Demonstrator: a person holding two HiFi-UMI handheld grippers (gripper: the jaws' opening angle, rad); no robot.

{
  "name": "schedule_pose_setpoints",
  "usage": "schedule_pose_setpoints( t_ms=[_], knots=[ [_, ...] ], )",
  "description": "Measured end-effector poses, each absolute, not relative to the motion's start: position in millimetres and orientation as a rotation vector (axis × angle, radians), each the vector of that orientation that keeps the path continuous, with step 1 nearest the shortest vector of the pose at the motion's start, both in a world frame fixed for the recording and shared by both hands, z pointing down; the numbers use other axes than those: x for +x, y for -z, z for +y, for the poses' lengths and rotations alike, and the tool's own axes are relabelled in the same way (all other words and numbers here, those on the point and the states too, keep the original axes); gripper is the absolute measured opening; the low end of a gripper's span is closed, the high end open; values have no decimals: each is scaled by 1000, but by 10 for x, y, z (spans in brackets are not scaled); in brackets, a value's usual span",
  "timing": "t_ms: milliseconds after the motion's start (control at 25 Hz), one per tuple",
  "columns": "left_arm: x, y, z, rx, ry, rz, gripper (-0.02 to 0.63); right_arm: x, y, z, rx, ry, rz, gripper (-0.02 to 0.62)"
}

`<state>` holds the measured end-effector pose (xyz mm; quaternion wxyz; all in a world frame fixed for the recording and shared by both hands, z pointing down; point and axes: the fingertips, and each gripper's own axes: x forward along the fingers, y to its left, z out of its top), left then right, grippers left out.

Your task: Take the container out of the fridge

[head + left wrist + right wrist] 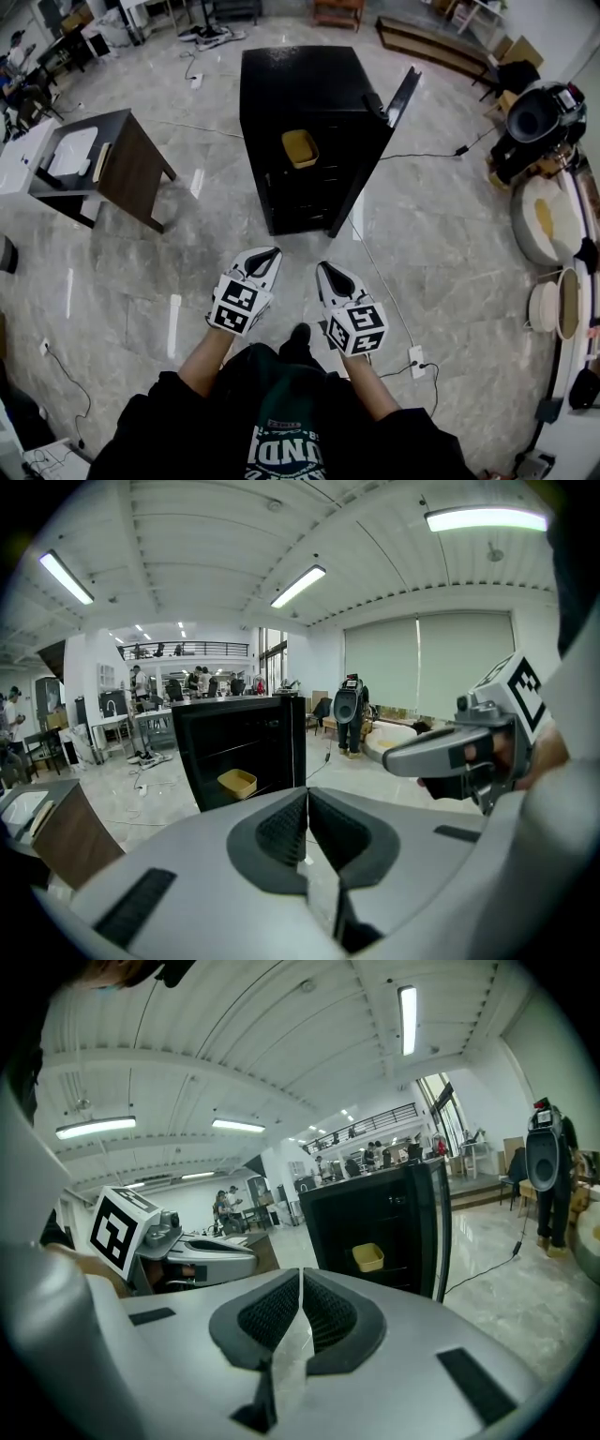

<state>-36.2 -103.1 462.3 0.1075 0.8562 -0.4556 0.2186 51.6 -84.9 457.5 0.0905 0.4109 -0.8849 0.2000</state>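
Note:
A small black fridge stands on the floor ahead with its door swung open to the right. A yellow container sits on an upper shelf inside, also visible as the yellow container in the left gripper view and the yellow container in the right gripper view. My left gripper and right gripper are held side by side well short of the fridge. Both are shut with nothing between the jaws.
A dark wooden table with a white board stands at the left. Cables trail over the marble floor to a socket strip. Round trays and equipment line the right side. People work at desks far back left.

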Motion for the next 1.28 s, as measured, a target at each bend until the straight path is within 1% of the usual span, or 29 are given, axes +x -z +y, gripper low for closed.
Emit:
schedule_pose_setpoints(
  t_ms=[680,1280],
  knots=[
    [-178,-4709,-1580,2513,-630,-1347,14,849,-4695,-1362,1256,-620,-2607,35],
    [-190,-4776,-2184,2537,-626,-1312,14,751,-4729,-1919,1273,-616,-2587,35]
  ],
)
